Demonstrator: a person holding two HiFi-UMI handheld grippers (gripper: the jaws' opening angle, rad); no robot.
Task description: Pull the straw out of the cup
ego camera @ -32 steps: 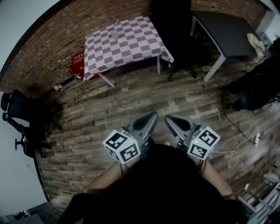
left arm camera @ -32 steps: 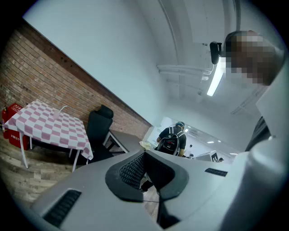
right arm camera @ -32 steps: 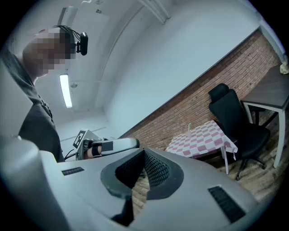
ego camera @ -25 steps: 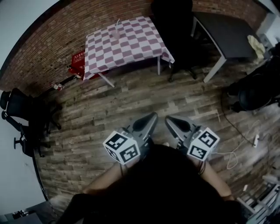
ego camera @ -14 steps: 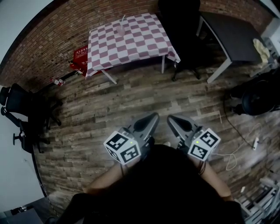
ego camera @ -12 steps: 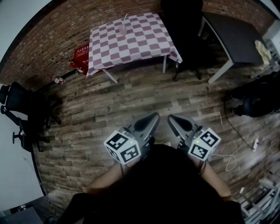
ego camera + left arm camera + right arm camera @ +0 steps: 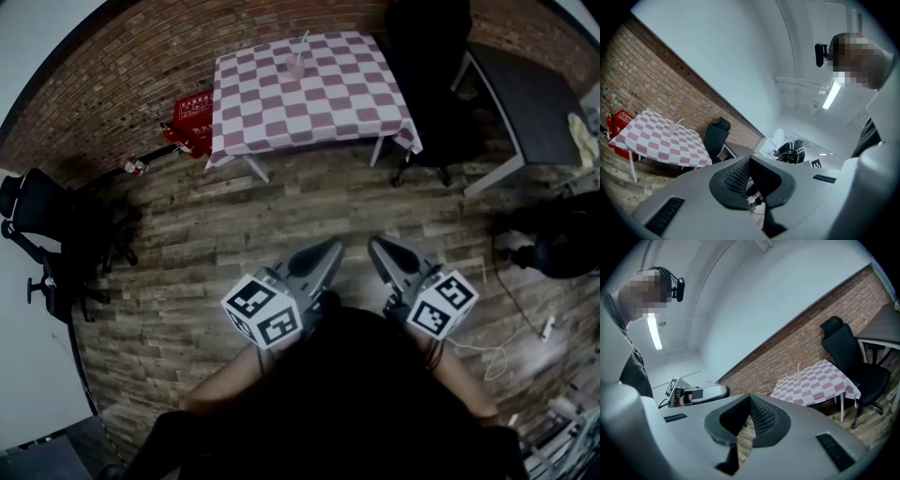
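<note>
A clear cup point(image 7: 297, 66) with a white straw stands near the far edge of a table with a pink-and-white checked cloth point(image 7: 319, 108), across the wooden floor from me. In the left gripper view the cup point(image 7: 675, 126) is small at the left; in the right gripper view the cup point(image 7: 799, 374) is at centre right. My left gripper point(image 7: 332, 248) and right gripper point(image 7: 377, 246) are held side by side at waist height, far from the table. Both point toward it, shut and empty. The left gripper's point(image 7: 750, 159) and the right gripper's point(image 7: 750, 397) jaw tips meet.
A black office chair point(image 7: 431, 66) stands at the table's right end, with a dark desk point(image 7: 530, 94) beyond it. A red crate point(image 7: 194, 114) sits left of the table. Another black chair point(image 7: 42, 234) is at the far left. Cables point(image 7: 487, 352) lie on the floor at right.
The checked table has slid right and grown nearer in the head view as I walk toward it. Both grippers stay shut and side by side.
</note>
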